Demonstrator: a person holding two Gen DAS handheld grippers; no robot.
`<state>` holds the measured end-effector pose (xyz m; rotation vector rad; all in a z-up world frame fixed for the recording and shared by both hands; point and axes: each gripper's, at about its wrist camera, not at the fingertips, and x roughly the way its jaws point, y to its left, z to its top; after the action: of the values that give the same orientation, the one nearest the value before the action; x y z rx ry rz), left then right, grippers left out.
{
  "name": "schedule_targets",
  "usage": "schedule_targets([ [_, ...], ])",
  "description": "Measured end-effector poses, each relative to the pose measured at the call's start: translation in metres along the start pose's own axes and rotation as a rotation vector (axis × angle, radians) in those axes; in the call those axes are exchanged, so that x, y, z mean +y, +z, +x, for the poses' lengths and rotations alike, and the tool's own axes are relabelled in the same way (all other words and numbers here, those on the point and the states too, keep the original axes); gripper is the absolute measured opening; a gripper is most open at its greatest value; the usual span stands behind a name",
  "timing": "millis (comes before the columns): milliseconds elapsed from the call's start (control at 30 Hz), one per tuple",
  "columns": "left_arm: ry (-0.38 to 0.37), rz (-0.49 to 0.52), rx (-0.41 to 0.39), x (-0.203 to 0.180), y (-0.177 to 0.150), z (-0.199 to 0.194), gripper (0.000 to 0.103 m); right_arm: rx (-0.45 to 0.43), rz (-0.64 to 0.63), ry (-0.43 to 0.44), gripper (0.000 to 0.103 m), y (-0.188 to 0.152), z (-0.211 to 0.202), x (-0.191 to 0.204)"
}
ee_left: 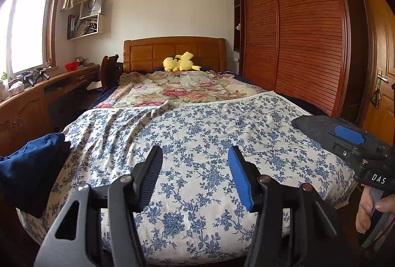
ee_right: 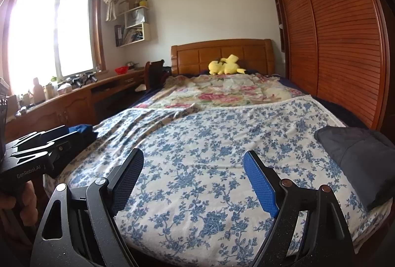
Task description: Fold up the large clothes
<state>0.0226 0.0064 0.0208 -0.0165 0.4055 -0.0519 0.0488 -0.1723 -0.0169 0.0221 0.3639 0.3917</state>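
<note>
A dark blue garment (ee_left: 32, 168) lies bunched on the bed's left edge, left of my left gripper (ee_left: 195, 153). That gripper hovers open over the blue-flowered sheet (ee_left: 197, 123) with nothing between its fingers. The blue garment (ee_right: 80, 129) shows only as a sliver behind the left gripper's body in the right wrist view. A dark grey folded garment (ee_right: 355, 161) rests on the bed's right edge, right of my right gripper (ee_right: 193, 156), which is open wide and empty above the sheet (ee_right: 197, 133). The grey garment (ee_left: 308, 122) is partly hidden in the left wrist view.
A rose-patterned blanket (ee_left: 177, 89) covers the far half of the bed, with a yellow plush toy (ee_left: 180, 64) at the wooden headboard. A slatted wardrobe (ee_left: 301, 40) runs close along the right side. A long wooden desk (ee_right: 74, 104) under the window lines the left.
</note>
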Motion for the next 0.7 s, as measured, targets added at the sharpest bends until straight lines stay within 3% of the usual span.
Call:
schedule_targets([
  [700, 0.011, -0.003, 0.005, 0.0032, -0.0013, -0.0001, 0.054, -0.006, -0.004, -0.016, 0.085, 0.0001, -0.0024, -0.0005],
])
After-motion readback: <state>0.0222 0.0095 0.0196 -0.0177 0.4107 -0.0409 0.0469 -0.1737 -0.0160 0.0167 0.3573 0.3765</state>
